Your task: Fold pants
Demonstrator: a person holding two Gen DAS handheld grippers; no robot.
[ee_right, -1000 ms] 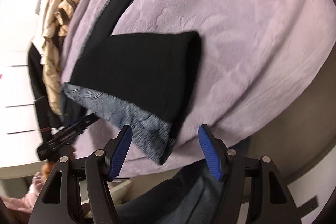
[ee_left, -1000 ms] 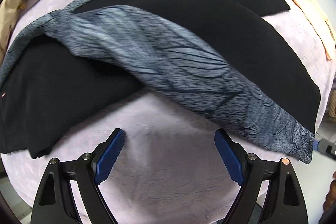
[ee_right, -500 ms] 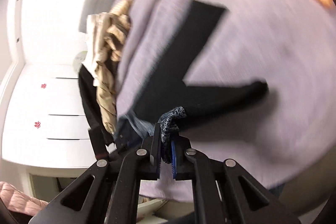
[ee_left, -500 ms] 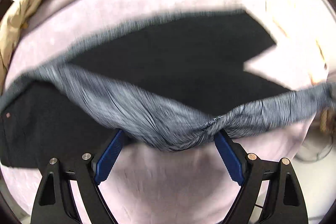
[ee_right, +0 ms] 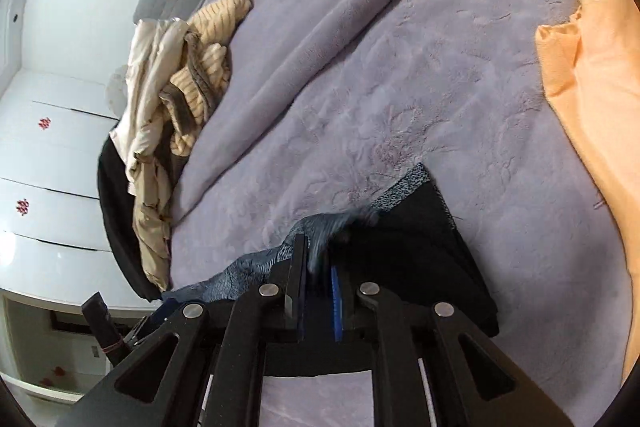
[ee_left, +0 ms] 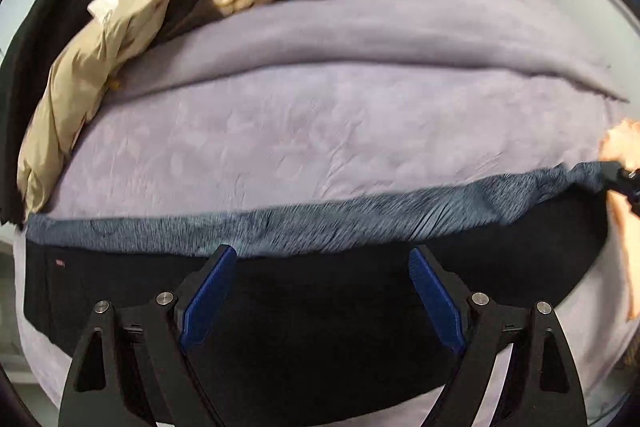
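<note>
**Black pants on the bed, one edge pinched in the right jaws**

A bed (ee_left: pixel 360 131) covered with a lilac plush blanket fills both views and carries everything else. The pants (ee_left: pixel 320 307), black with a grey patterned inner side turned up along their far edge, lie flat across the blanket directly under and ahead of the left gripper (ee_left: pixel 322 291). Its jaws stand wide apart over the black cloth, holding nothing, with the grey band running just beyond their tips.

In the right wrist view the pants (ee_right: pixel 424 247) spread forward and to the right of the right gripper (ee_right: pixel 316 275), whose jaws are pressed together on a bunched fold of the grey patterned fabric; the cloth rises from the bed into them.

A heap of clothes (ee_right: pixel 176 99), beige, cream and dark, sits well beyond the jaws to the left, at the bed's edge. An orange cloth (ee_right: pixel 592 99) lies far to the right of the right jaws.
</note>
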